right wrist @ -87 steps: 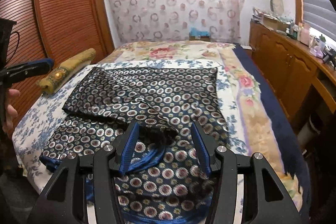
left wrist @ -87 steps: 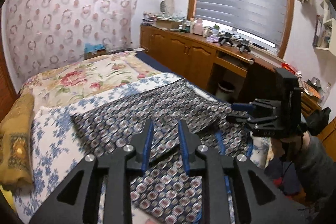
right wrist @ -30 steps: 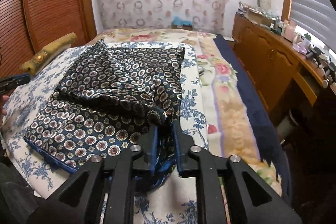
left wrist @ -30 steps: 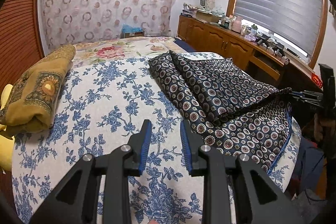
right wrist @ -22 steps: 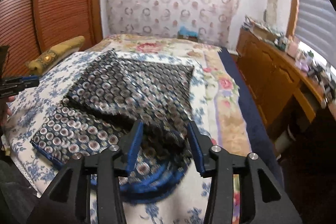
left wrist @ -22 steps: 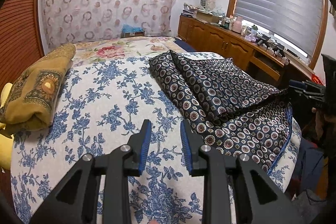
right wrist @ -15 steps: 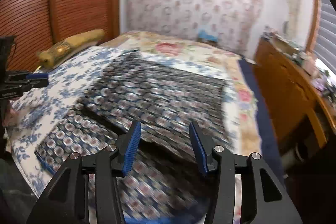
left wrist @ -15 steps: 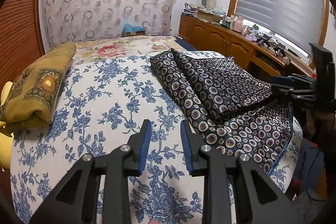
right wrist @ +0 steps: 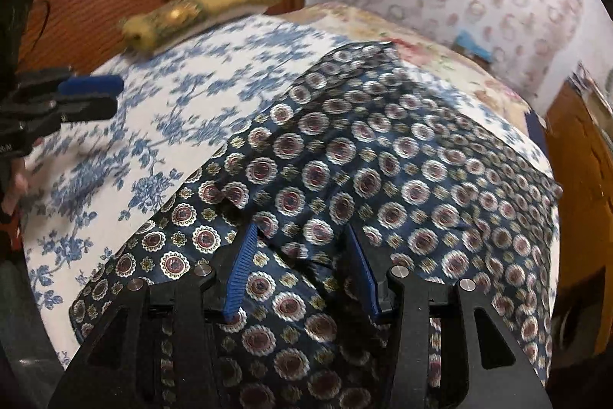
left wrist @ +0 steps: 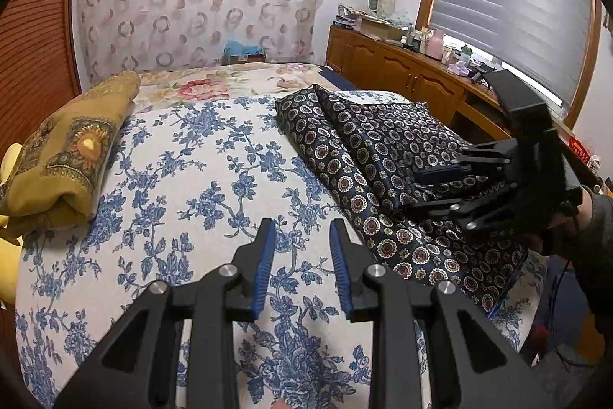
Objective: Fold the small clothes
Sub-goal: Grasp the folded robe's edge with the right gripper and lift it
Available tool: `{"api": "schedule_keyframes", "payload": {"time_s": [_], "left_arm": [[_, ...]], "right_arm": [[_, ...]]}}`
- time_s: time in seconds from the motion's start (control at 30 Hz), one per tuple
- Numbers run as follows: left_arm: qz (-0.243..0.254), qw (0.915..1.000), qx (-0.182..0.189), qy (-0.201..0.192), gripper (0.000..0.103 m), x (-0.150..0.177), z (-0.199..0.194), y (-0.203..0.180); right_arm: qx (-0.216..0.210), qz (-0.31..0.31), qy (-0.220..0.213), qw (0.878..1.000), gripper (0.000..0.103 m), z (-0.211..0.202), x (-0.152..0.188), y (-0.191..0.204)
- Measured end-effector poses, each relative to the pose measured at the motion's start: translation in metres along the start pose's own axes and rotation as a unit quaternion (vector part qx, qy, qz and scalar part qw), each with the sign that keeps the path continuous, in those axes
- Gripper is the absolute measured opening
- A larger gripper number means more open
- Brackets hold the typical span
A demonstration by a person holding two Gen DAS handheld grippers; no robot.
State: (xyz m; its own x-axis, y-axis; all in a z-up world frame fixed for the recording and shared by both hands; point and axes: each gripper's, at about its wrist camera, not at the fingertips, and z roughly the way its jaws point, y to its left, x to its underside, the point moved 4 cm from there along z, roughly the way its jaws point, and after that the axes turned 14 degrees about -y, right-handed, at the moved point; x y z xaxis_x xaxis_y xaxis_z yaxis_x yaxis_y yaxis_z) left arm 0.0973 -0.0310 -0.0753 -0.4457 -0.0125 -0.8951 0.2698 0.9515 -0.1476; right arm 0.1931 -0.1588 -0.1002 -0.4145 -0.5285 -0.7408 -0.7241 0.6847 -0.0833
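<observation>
Since a second ago the right gripper has let go its fold and swung over the dark patterned garment, jaws apart and empty, left gripper narrow, empty over bedsheet; garment seems part-folded, more folds left.

The patterned garment lies on the bedsheet, right of the rolled cloth.

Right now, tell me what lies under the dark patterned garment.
The dark patterned garment lies on the blue-flowered bedspread, which shows around it. Whatever sits beneath its folded layers is covered and cannot be seen.
</observation>
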Motion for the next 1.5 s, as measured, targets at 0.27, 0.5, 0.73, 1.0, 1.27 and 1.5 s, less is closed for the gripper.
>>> {"api": "schedule_keyframes", "payload": {"time_s": [0.27,0.5,0.73,1.0,1.27,1.5], "left_arm": [[0.0,1.0,0.006,0.001,0.027,0.002,-0.001,-0.004],[-0.001,0.9999,0.011,0.002,0.027,0.003,-0.001,-0.006],[-0.001,0.9998,0.018,0.005,0.027,0.005,0.002,-0.01],[0.002,0.9994,0.031,0.013,0.028,0.008,0.004,-0.02],[0.008,0.9988,0.044,0.021,0.028,0.013,0.009,-0.029],[0.013,0.9982,0.05,0.028,0.028,0.014,0.013,-0.037]], "right_arm": [[-0.003,-0.007,-0.003,1.0,0.03,0.009,-0.004,-0.007],[0.049,0.025,-0.055,0.997,0.005,-0.019,-0.02,-0.051],[0.13,0.061,-0.083,0.986,0.005,-0.044,-0.037,-0.123],[0.203,0.104,-0.053,0.972,0.004,-0.03,-0.034,-0.195],[0.272,0.137,-0.025,0.952,0.029,-0.033,-0.025,-0.234],[0.238,0.138,-0.046,0.96,0.038,-0.065,-0.014,-0.21]]}}
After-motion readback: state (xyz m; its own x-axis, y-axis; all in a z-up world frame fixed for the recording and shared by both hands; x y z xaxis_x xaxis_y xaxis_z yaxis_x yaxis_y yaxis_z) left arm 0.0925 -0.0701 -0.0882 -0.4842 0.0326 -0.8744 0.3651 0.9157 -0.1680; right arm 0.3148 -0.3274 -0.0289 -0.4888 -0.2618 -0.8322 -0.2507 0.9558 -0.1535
